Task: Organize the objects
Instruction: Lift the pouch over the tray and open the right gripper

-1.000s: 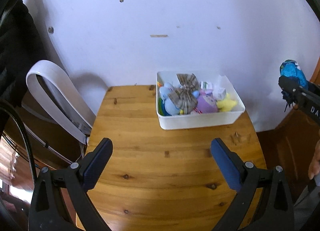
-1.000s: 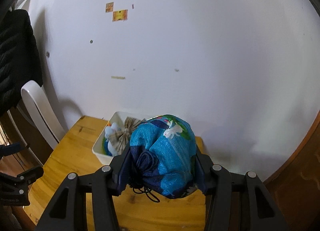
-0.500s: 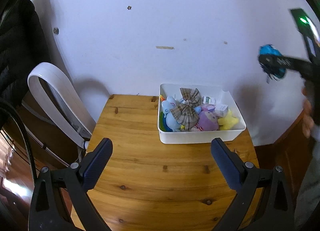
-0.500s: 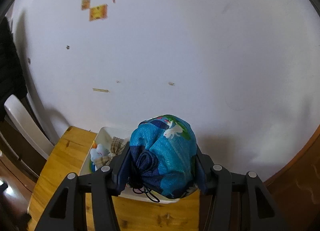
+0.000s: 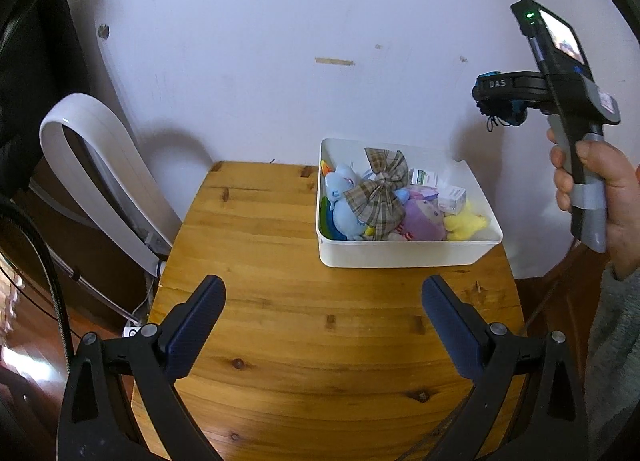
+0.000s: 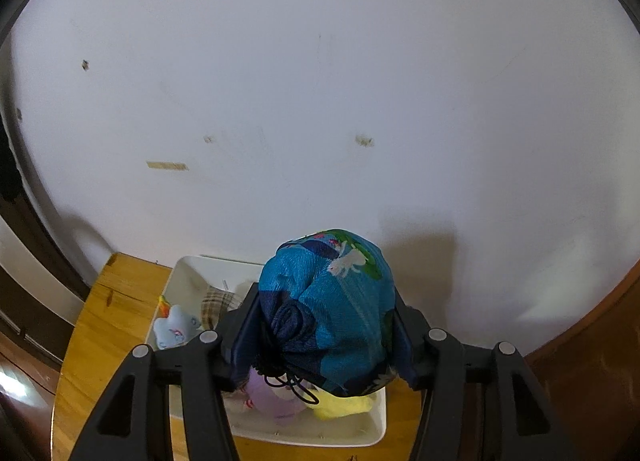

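Blue patterned drawstring pouch (image 6: 332,309) is sitting clamped between the pads of the right tool (image 6: 324,337), which is hovering in the air directly above the white bin (image 5: 400,253) of plush toys at the counter's (image 5: 260,261) far right corner. The bin is lying straight below the pouch, so the drop looks downward. The left tool (image 5: 322,325) is hanging wide apart, empty, nearer the counter's front edge.

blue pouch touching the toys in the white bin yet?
Apart. Left wrist view: the blue pouch, gripped in the right tongs, hangs well above the white bin.
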`<state>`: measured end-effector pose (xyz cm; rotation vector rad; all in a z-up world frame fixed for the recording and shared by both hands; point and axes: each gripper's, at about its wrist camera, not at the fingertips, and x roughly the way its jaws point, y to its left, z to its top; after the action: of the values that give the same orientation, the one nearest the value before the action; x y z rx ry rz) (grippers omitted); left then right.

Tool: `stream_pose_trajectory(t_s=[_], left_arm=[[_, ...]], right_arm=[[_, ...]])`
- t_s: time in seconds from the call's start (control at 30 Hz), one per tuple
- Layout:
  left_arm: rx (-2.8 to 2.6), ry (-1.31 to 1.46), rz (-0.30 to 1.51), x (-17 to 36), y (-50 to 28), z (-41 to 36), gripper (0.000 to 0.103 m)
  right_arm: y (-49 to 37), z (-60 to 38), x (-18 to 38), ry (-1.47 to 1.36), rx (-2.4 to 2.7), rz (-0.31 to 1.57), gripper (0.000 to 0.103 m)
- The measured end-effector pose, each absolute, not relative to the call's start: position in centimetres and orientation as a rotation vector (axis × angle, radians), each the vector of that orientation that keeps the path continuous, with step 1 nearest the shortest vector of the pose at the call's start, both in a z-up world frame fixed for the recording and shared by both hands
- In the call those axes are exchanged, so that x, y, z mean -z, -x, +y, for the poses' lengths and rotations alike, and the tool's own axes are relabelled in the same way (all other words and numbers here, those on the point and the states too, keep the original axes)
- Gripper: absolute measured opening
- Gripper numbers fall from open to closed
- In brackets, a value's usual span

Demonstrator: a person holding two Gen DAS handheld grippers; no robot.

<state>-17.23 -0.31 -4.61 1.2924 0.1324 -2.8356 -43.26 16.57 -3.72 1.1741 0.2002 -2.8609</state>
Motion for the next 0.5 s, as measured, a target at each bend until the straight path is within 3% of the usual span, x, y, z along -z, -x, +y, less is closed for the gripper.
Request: stream_pose_trajectory(t_s=[0.5], left_arm=[[2.81,-1.343,0.151,6.0,17.7,-0.5,0.099]], right_arm=[[45.6,16.4,7.0,-1.263,2.811,0.142,0.071]])
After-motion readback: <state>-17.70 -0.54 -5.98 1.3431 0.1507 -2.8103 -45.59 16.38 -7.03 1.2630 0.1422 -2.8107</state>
